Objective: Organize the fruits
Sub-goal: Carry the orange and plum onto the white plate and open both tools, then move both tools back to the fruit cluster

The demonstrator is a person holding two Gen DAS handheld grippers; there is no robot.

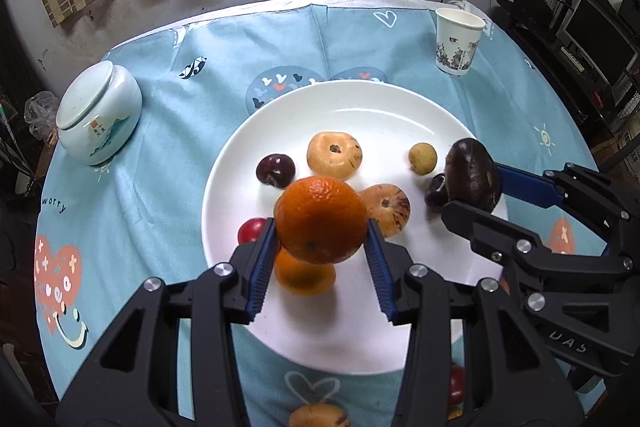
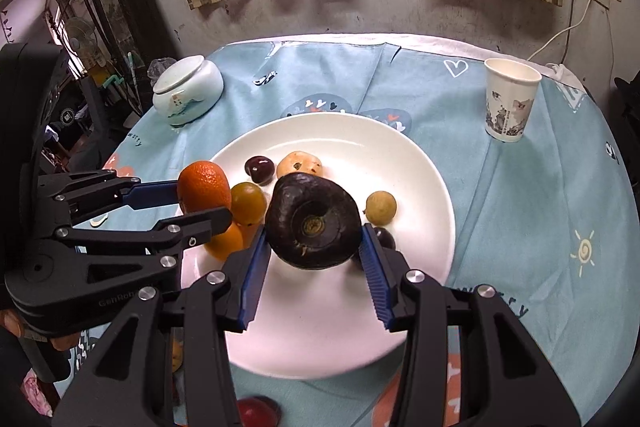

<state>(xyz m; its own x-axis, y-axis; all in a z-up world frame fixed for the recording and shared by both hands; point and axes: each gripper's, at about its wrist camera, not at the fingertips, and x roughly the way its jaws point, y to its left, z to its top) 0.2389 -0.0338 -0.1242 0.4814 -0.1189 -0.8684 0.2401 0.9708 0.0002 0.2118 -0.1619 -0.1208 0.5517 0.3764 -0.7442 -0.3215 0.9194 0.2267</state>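
My left gripper (image 1: 322, 227) is shut on an orange (image 1: 322, 219) and holds it just above the white plate (image 1: 360, 107). Close to the right, my right gripper (image 1: 474, 189) is shut on a dark purple-black fruit (image 1: 474, 173) over the plate's right side. In the right wrist view that dark fruit (image 2: 314, 223) sits between the blue pads, and the left gripper (image 2: 202, 201) with the orange (image 2: 204, 187) is at the left. The plate (image 2: 360, 139) carries a second orange (image 1: 304, 273), two tan fruits (image 1: 334, 155), a dark cherry (image 1: 275, 169) and a small yellow fruit (image 1: 422, 158).
A lidded ceramic jar (image 1: 100, 111) stands at the back left of the blue tablecloth and a paper cup (image 1: 458, 41) at the back right. A tan fruit (image 1: 318, 415) and a red fruit (image 2: 258, 411) lie on the cloth in front of the plate.
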